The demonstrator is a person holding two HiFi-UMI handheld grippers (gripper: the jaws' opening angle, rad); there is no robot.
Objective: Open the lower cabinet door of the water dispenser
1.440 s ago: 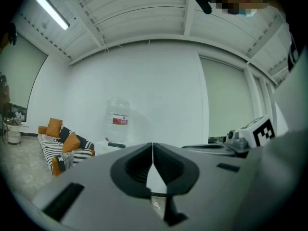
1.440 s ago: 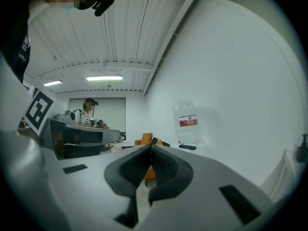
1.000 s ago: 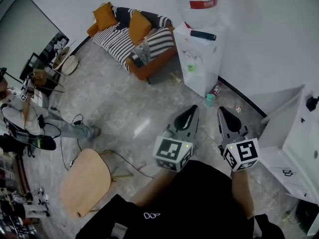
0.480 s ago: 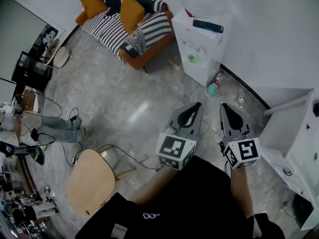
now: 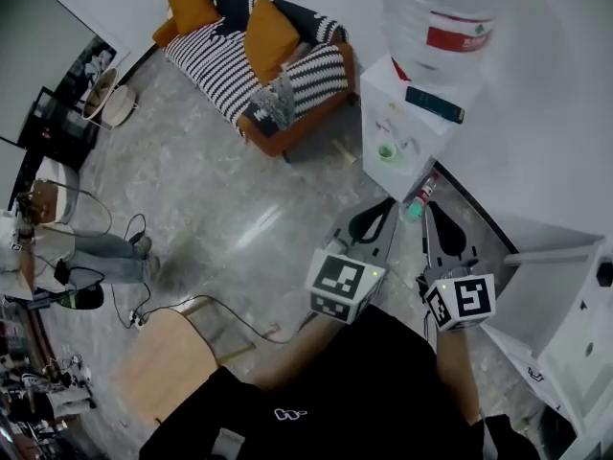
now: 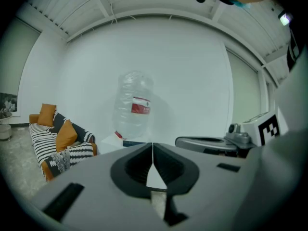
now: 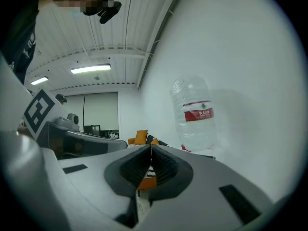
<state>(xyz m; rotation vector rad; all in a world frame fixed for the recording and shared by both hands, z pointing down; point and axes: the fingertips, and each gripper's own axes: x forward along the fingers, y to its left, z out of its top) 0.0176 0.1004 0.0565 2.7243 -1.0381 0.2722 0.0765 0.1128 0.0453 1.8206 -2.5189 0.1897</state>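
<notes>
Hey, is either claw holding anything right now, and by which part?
Nothing is held: the left claw and the right claw are both shut and empty, apart from the white water dispenser.

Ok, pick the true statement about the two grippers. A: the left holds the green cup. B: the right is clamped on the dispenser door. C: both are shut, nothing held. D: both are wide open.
C: each gripper view shows jaws together with nothing between them, on the left gripper and the right gripper, both short of the water dispenser.
</notes>
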